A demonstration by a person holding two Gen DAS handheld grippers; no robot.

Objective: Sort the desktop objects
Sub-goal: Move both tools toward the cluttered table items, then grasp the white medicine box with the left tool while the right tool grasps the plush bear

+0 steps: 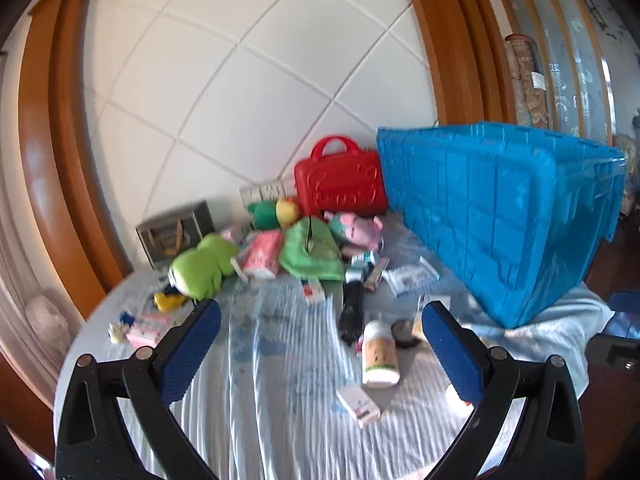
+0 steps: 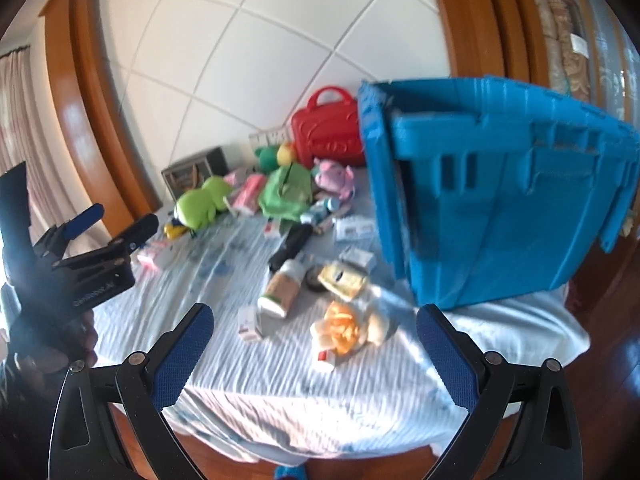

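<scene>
A: Why are both grippers hanging back?
B: Choosing, I'd guess. Left gripper [image 1: 320, 354] and right gripper [image 2: 314, 354] have jaws wide apart, holding nothing. The toys [image 2: 202, 200] and bottle [image 2: 282, 288] lie scattered on the tabletop [image 2: 280, 380] beside the blue crate [image 2: 520, 208], probably their destination

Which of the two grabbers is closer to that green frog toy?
Left. The left gripper hovers just short of the green frog toy; the right gripper hangs back near the table's front edge.

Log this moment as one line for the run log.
left gripper: open, empty | right gripper: open, empty | blue crate: on table, right | clutter: unsorted
</scene>
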